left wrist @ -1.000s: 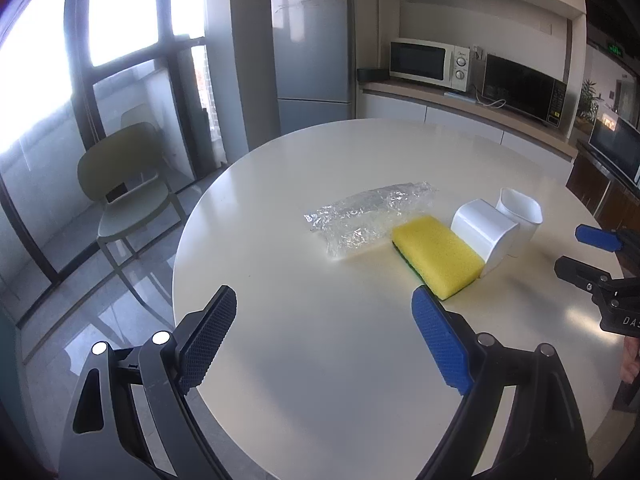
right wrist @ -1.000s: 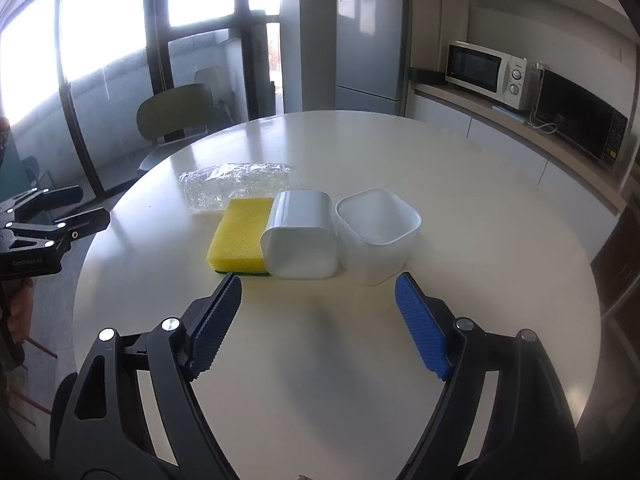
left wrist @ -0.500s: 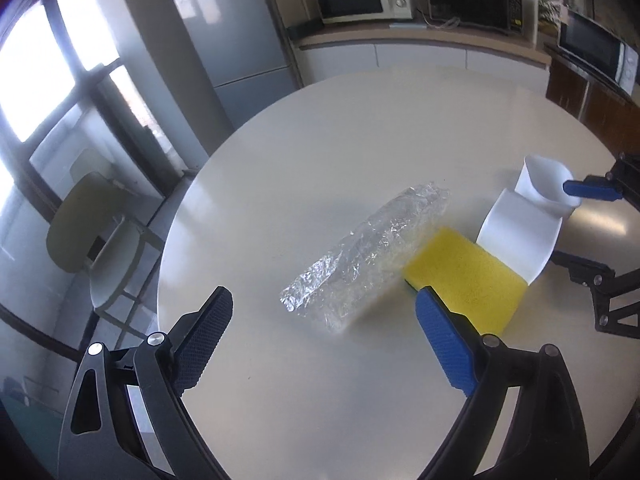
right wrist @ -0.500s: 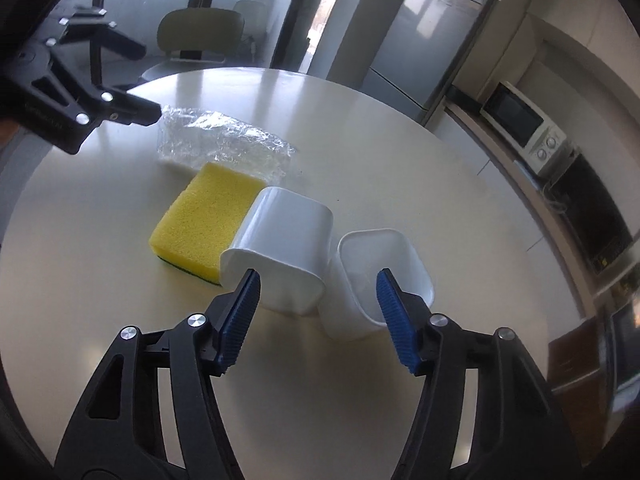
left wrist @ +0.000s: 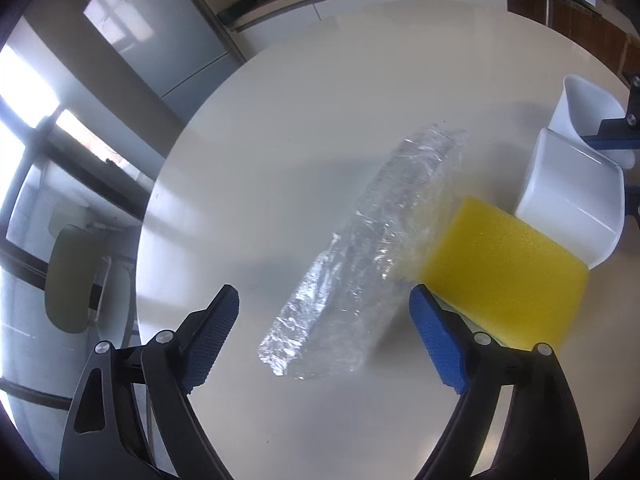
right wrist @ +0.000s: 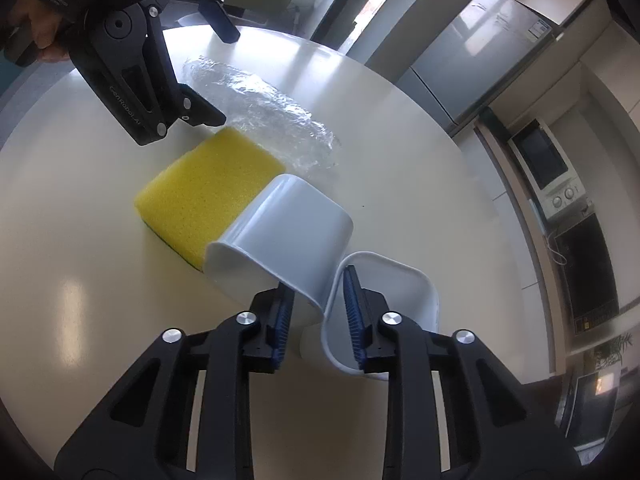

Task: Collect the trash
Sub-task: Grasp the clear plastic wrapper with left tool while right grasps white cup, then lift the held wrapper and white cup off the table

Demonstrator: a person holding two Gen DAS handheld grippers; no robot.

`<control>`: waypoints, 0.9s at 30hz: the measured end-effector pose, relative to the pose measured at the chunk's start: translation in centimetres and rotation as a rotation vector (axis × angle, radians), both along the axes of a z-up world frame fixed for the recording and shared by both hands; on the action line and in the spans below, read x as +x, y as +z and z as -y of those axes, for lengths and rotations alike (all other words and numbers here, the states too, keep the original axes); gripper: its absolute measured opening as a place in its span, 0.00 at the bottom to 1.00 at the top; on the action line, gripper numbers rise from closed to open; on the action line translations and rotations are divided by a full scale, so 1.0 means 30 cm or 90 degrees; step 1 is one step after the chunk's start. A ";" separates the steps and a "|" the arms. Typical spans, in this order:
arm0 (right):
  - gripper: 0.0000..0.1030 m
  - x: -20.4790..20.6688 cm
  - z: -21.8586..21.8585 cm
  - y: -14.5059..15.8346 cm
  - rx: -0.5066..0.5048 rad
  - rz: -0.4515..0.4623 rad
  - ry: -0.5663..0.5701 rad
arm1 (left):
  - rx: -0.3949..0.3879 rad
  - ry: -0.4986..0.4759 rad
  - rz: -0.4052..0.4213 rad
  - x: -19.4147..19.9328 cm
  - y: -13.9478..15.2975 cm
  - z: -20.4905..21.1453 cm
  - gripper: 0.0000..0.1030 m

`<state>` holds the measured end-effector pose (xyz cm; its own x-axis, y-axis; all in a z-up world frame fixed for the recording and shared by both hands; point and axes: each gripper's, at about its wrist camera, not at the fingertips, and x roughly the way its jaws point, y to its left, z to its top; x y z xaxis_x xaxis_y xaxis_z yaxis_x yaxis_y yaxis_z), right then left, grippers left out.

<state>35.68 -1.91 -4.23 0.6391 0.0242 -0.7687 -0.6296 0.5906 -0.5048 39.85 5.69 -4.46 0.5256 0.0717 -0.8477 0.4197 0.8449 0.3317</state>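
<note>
Take the yellow sponge (left wrist: 504, 270) as your landmark: the crumpled clear plastic wrapper (left wrist: 360, 256), the obvious piece of trash, lies along its far-left edge in the left wrist view, touching or overlapping that edge, while the tipped white container (right wrist: 280, 232) lies on its side against the opposite edge, with the upright white tub (right wrist: 384, 300) just beyond it. Your left gripper (left wrist: 324, 332) hangs wide over the near end of the wrapper, jaws closing but with nothing pressed yet; the wrapper sits between the pads and clear of both. Your right gripper (right wrist: 316, 316) is closing down on the near wall of the upright tub, one pad inside the rim and the other outside. The gap is already narrow, though I cannot tell whether both pads are pressing the wall. For the wrapper, I would bring the left pads lower until they straddle the bulk of the film, not its thin frayed end, and keep the blue pad (left wrist: 436, 344) off the sponge corner it stands beside, or you will drag the sponge along. Thin film slips and springs back, so close fully. With the tub, finish the pinch squarely on the wall before lifting; a shallow bite near the rim may let it swing against the tipped container.
</note>
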 end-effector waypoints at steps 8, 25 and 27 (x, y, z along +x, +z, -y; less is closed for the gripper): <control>0.08 -0.015 -0.006 0.014 0.015 0.008 0.009 | -0.035 -0.004 -0.019 -0.053 -0.010 0.002 0.35; 0.07 -0.095 0.046 0.113 0.101 0.041 -0.039 | -0.143 0.185 0.051 -0.217 0.124 -0.122 0.21; 0.07 -0.095 0.072 0.132 0.124 0.037 -0.057 | -0.162 0.194 0.055 -0.239 0.131 -0.135 0.21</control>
